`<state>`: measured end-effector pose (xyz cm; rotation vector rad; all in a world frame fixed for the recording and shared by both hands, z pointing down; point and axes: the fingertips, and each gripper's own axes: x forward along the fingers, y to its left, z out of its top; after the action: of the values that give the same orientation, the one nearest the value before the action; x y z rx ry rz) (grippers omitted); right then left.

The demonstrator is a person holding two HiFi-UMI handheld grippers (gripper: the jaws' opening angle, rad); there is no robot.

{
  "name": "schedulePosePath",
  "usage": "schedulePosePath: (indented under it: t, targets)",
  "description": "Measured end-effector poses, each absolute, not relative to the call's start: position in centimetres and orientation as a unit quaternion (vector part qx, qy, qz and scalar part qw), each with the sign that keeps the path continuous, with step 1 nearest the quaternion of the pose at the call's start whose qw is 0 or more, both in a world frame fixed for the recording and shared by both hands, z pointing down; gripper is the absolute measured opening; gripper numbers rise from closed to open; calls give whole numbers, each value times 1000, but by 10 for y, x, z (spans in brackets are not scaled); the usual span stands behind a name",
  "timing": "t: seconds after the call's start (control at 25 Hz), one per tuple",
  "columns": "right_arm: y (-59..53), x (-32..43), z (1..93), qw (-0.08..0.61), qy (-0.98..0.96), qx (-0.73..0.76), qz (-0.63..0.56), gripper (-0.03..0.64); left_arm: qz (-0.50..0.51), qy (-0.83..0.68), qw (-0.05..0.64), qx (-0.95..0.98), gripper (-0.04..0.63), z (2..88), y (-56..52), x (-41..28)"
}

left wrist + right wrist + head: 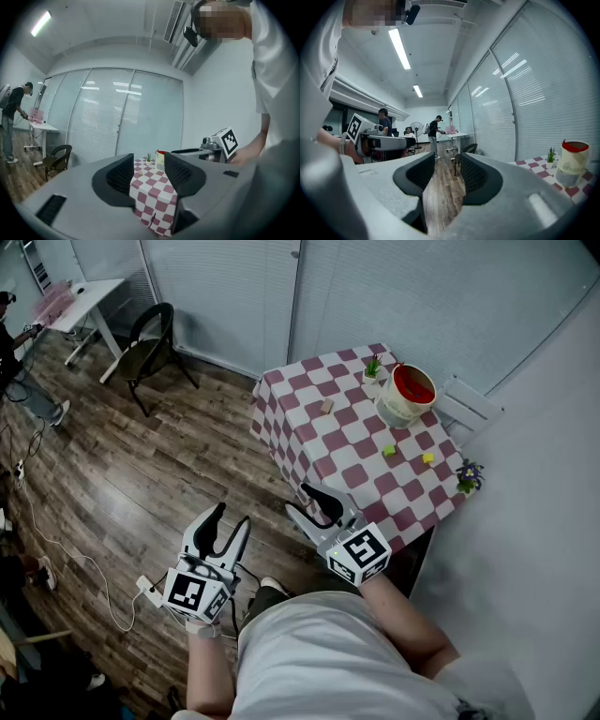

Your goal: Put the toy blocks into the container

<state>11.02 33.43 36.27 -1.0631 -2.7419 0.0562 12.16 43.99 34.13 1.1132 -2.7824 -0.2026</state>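
Setting: Seen from above, a person stands on a wood floor (pixel 141 456) facing a small table (pixel 319 460). The table is draped in a pink-and-white checked cloth and set in a corner between pale walls.

Left gripper: The left gripper (pixel 228 526) is held low over the floor, well apart from the table. Its jaws stand moderately apart with nothing between them (its own view shows only the distant table through the gap).

Right gripper: The right gripper (pixel 307 502) is held near the table's closest edge. Its jaws are likewise parted and empty. Its own view looks along the floor, with the table off to its right.

Container: The container (pixel 405 395) is a cream bucket with a red inside, standing upright near the far right of the tabletop.

Blocks: Three toy blocks lie loose on the cloth, all outside the container. The tan block (pixel 326 406) sits well to the container's left. The green block (pixel 388 451) and yellow block (pixel 427 458) lie near each other, on the person's side of the container.

Other tabletop items: A small potted plant (pixel 373 368) stands just beside the container at the far edge. A pot of purple flowers (pixel 468 474) sits at the right edge.

Background: A black chair (pixel 150 348) and a white desk (pixel 84 301) stand at the far left. A bystander (pixel 11 117) is beside the desk.
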Motion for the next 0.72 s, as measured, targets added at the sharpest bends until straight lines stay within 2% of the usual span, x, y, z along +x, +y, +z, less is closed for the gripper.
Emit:
schedulePosePath:
  t: [0.36,0.72]
  targets:
    - [357,107,373,107,-932,-346,22,176,-79,-920,76,376,181,356,466,117]
    - [320,72,390,127,-944,-303,40,176,-80,-911,108,389,181,378,445,82]
